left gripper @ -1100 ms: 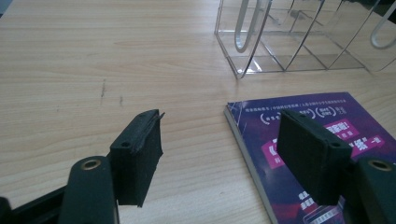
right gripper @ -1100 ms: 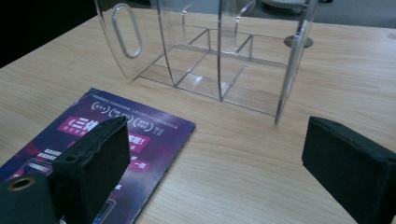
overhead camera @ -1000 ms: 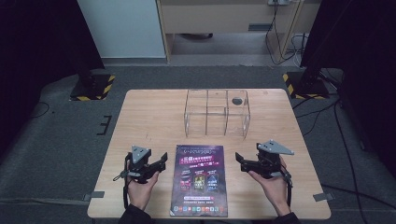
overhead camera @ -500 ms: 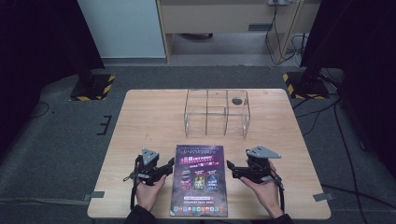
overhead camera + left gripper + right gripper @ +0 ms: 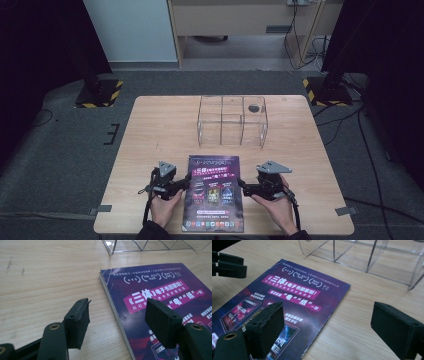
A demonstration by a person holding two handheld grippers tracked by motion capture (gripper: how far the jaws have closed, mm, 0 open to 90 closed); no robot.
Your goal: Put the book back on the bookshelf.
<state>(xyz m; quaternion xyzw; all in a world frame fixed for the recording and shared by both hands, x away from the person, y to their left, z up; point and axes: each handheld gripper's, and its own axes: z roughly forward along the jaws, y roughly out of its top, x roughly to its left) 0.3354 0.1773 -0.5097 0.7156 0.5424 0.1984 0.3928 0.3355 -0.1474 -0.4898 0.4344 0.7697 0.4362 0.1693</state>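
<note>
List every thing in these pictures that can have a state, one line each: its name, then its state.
magazine: closed, lying flat on the table, cover up.
clear divided box: upright, open-topped, one small dark object in its far right compartment.
left gripper: open, jaws straddling the magazine's edge, just been closing.
right gripper: open, holding nothing, at the magazine's other edge.
</note>
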